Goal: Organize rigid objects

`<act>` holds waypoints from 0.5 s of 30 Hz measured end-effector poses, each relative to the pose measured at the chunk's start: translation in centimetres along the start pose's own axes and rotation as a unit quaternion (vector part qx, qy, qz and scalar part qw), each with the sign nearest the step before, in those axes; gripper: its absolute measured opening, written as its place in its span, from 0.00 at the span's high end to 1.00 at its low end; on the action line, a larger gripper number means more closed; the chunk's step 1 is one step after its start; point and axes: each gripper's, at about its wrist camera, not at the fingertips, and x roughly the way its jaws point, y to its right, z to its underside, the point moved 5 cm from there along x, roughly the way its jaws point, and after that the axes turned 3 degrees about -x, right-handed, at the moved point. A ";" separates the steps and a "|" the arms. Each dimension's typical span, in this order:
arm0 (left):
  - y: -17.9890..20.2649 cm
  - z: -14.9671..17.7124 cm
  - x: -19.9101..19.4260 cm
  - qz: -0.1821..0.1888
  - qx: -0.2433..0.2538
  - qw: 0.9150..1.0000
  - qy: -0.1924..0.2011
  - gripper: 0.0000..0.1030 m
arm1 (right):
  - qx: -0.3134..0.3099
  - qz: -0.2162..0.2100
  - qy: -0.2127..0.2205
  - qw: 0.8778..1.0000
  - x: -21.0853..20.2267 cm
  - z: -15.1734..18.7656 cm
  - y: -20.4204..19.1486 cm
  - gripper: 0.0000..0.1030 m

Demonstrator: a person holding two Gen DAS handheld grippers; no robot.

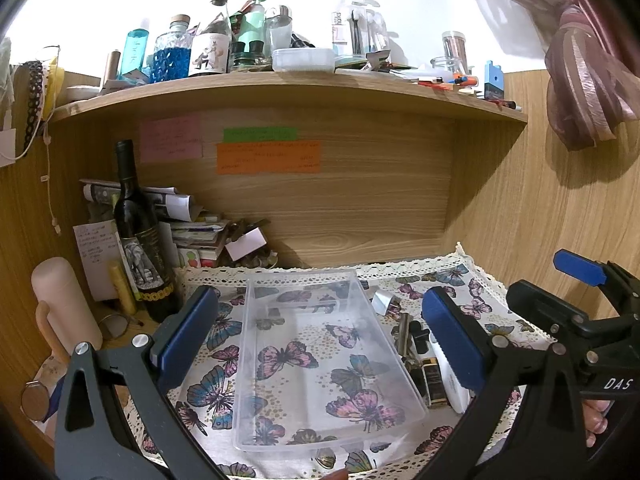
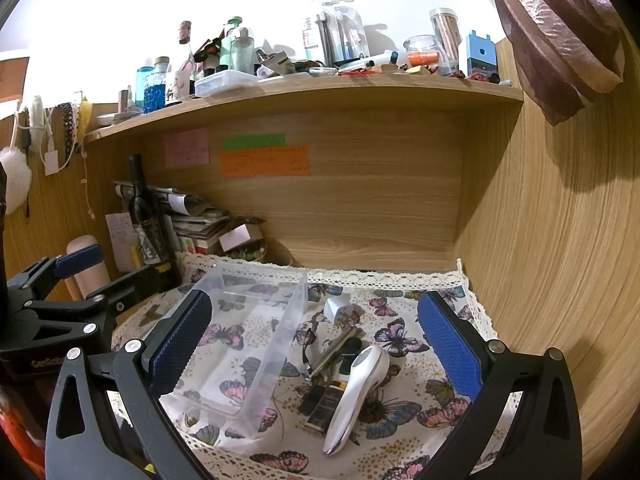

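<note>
Still loose: small items beside the empty bin

Centrally on the butterfly cloth (image 2: 404,340) lies a clear plastic bin (image 1: 320,356), empty. Just right of it cluster a silver handheld device (image 2: 356,392), metal clip (image 2: 334,350) and dark bottle (image 2: 324,404). Left gripper (image 1: 320,332) and right gripper (image 2: 316,344) both hover with fingers spread wide, holding nothing.

- Left gripper (image 1: 320,332): black frame, triangular cut-outs, silver screws, two blue textured pads (image 1: 188,336).
- Right gripper (image 2: 316,344): same black frame, silver screws, blue ridged pads (image 2: 448,348).
- White lettering: "DAS" on right gripper's body in left view, "GenRob" on left gripper's body in right view.
- Fingertips (image 1: 596,420) behind the "DAS" body.
</note>
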 end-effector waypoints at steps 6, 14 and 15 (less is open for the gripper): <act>0.0 0.0 0.0 0.001 0.001 1.000 0.000 0.00 | -0.003 0.001 0.000 1.000 -0.1 0.1 -0.2 0.00; 0.1 0.0 0.0 0.003 0.002 1.000 0.000 0.00 | 0.000 0.000 -0.001 1.000 -0.1 0.1 0.0 0.00; 0.2 -0.1 0.0 0.003 0.003 1.000 0.000 0.00 | 0.000 0.000 -0.001 1.000 -0.1 0.1 0.0 0.00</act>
